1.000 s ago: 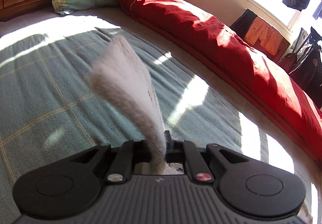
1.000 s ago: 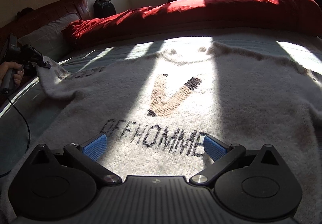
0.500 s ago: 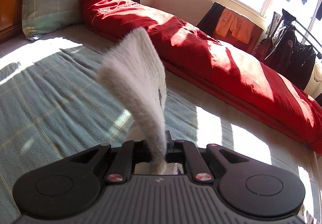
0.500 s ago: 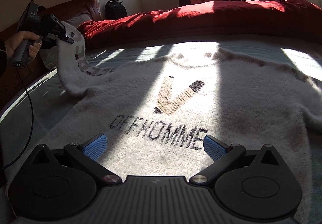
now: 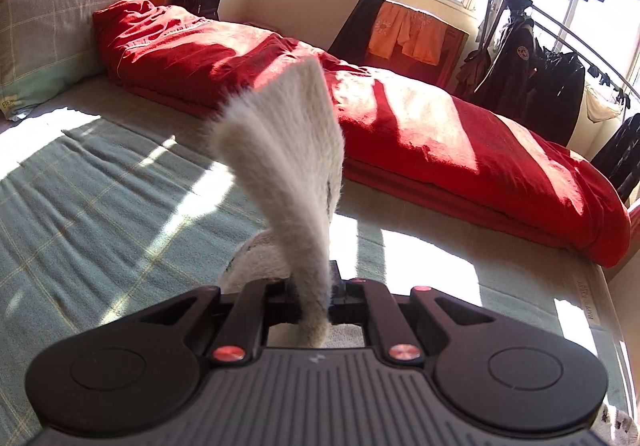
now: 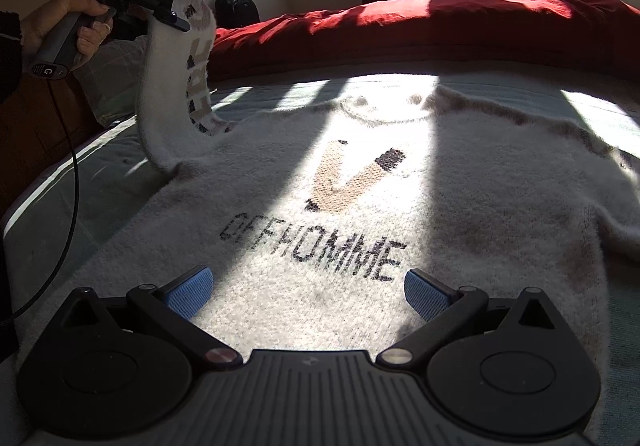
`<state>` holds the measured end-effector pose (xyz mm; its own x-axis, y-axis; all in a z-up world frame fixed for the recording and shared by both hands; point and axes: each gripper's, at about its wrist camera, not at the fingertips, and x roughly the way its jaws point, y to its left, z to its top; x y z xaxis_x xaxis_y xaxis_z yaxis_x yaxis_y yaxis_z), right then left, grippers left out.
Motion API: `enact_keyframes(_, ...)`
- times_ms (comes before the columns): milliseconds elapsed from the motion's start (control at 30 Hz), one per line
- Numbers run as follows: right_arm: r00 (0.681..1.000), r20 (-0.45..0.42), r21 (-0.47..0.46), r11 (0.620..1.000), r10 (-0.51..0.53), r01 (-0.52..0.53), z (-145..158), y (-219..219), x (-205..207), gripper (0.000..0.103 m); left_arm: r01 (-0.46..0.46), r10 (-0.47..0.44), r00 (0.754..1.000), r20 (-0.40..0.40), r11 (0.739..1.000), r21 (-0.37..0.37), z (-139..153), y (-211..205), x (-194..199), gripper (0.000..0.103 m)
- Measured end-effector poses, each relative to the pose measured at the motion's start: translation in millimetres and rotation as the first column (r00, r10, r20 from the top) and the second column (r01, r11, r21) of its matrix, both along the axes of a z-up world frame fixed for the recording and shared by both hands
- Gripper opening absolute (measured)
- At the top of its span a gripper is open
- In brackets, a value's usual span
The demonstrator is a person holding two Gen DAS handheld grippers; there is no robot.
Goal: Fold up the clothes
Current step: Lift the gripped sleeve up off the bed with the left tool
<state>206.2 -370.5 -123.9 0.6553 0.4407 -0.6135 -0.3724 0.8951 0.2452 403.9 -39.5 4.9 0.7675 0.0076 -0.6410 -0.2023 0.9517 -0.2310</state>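
Fuzzy white sweater (image 6: 360,213) lies face-up, flat on the bed (image 6: 100,181) | my left tongs (image 5: 314,296) are clamped tight on its sleeve (image 6: 176,85), lifted above the bed | my right tongs (image 6: 306,292) gape wide, empty, over the hem | done: nothing folded | left: sleeves in, body over.

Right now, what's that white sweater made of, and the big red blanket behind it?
The sweater looks like fuzzy knitted wool or acrylic: fluffy fibres, letters knitted in. The red blanket looks like smooth matte woven cloth, maybe cotton, padded and softly wrinkled.
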Motion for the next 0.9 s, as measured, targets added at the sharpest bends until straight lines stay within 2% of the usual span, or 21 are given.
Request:
enact_keyframes(300, 1.0, -0.012, -0.028, 1.0, -0.012, 0.012, 4, -7, -3, 0.103, 0.077, -0.077, 0.997, -0.014, 0.996, 0.037, 6, -56, 8, 0.007)
enact_keyframes(900, 0.999, -0.005, 0.054, 0.998, -0.044, 0.044, 15, -32, -8, 0.103, 0.209, -0.207, 0.977, -0.053, 0.977, 0.042, -1, -144, 13, 0.007)
